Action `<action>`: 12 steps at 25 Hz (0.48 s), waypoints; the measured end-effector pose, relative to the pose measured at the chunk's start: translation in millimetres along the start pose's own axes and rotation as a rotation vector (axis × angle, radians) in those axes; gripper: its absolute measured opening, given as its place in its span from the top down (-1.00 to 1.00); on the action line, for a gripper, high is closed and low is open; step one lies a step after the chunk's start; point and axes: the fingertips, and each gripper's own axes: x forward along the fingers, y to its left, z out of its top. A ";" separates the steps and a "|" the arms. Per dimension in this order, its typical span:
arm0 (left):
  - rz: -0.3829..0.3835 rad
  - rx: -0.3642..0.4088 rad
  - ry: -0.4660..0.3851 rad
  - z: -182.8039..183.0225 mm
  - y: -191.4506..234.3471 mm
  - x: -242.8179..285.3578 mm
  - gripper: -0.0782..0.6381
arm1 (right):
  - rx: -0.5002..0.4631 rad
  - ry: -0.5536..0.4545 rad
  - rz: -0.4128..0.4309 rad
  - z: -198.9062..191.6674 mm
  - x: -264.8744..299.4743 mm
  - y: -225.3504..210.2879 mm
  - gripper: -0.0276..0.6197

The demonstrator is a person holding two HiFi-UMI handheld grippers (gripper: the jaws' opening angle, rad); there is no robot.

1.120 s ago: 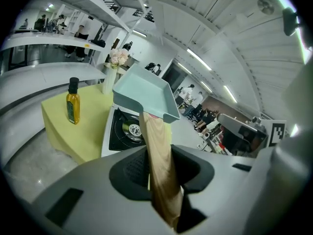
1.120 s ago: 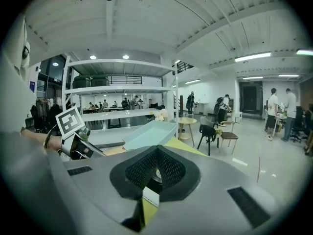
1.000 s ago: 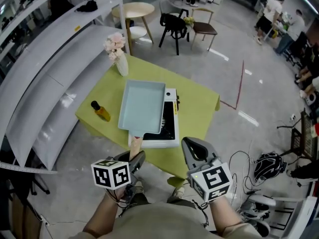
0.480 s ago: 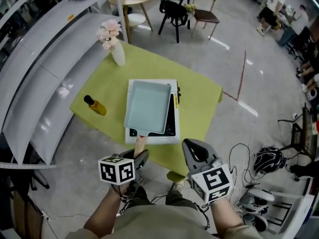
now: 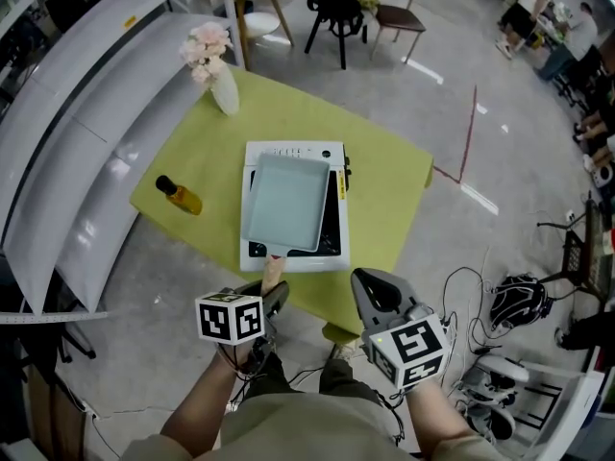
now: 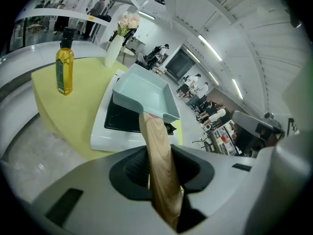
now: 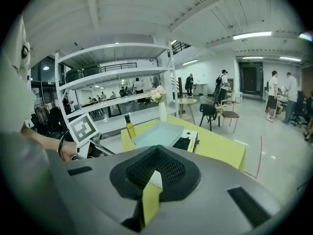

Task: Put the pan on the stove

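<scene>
A pale blue rectangular pan (image 5: 286, 200) lies lengthwise over the black top of the white stove (image 5: 332, 230) on the yellow-green table (image 5: 384, 176). I cannot tell whether its base touches the stove. Its wooden handle (image 5: 273, 271) points back toward me. My left gripper (image 5: 266, 302) is shut on that handle. In the left gripper view the handle (image 6: 155, 146) runs up between the jaws to the pan (image 6: 145, 91), above the stove (image 6: 108, 137). My right gripper (image 5: 373, 292) hangs beside the table's near edge, jaws together and holding nothing. The right gripper view shows the pan (image 7: 156, 132) and stove (image 7: 189, 142) ahead.
An oil bottle (image 5: 179, 196) stands on the table left of the stove. A white vase of pink flowers (image 5: 215, 77) is at the far left corner. White curved shelving runs along the left. Chairs, a round table and cables lie on the floor around.
The pan has come down and shifted from the stove's left-rear side to lie squarely over its black top. Both grippers have sunk with it.
</scene>
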 end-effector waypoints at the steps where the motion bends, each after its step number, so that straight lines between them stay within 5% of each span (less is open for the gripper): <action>1: 0.000 -0.003 0.007 -1.5 0.8 2.0 0.47 | 0.003 0.002 0.001 -1.4 1.2 0.2 0.90; 12: 0.032 0.008 0.034 -14.8 4.3 13.7 0.46 | 0.009 0.024 0.012 -14.5 2.0 7.7 0.90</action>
